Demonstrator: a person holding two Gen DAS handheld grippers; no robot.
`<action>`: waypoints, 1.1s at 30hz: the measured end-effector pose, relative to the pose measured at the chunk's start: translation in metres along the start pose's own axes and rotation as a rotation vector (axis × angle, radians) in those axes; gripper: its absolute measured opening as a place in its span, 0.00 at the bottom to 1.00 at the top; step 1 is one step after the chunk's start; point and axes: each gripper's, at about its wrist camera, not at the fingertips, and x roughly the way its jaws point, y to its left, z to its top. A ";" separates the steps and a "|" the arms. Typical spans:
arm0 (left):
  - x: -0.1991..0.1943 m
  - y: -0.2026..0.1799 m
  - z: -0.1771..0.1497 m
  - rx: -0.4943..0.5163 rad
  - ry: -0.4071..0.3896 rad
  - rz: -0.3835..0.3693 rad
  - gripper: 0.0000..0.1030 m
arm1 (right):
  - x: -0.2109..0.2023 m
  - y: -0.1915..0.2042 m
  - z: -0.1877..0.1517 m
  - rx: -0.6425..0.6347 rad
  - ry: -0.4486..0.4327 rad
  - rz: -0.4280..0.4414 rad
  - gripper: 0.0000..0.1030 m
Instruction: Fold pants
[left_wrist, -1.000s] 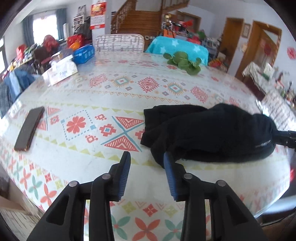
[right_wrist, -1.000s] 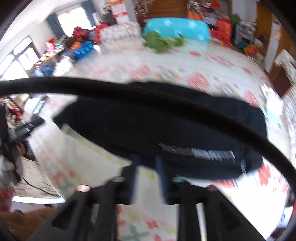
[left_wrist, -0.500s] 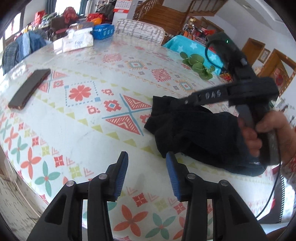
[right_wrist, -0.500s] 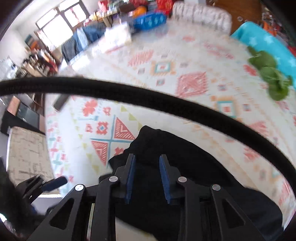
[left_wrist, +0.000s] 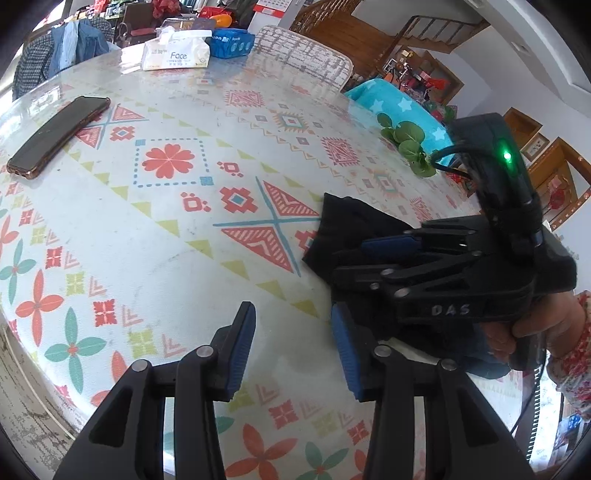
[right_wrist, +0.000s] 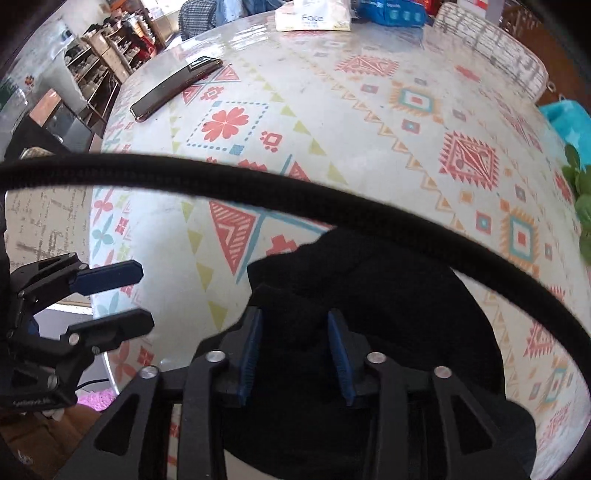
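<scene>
Left wrist view: we now hold our right gripper (left_wrist: 360, 262) spread low over the black pants (left_wrist: 354, 221); our left gripper (left_wrist: 291, 347) stays apart near the table (left_wrist: 147, 229) edge

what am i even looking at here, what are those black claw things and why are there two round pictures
Those black claws are hand-held grippers, not a robot: a person holds one in each hand, and each carries a wide-angle camera looking forward along its two fingers. That lens makes the pictures round.

One picture is from the left gripper. Its blue-padded jaws stand open above the round table with the patterned cloth, holding nothing. On its right you see the right gripper from the side, in the person's hand.

The other picture is from the right gripper. Its jaws are open around a raised fold of the bundled black pants, not clamped on it. The thick black cable crossing that view belongs to the rig.

Also on the table: a dark smartphone, a white tissue pack, a blue box and a green leafy sprig.
</scene>
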 end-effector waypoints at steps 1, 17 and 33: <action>0.000 -0.001 0.000 0.005 0.000 0.000 0.41 | 0.003 0.003 0.001 -0.017 -0.001 -0.008 0.53; 0.025 -0.028 0.022 -0.018 0.023 -0.202 0.48 | -0.049 -0.010 0.003 0.107 -0.135 0.016 0.21; -0.014 0.030 0.009 -0.142 -0.004 -0.085 0.48 | -0.019 0.012 0.005 0.051 -0.061 0.051 0.25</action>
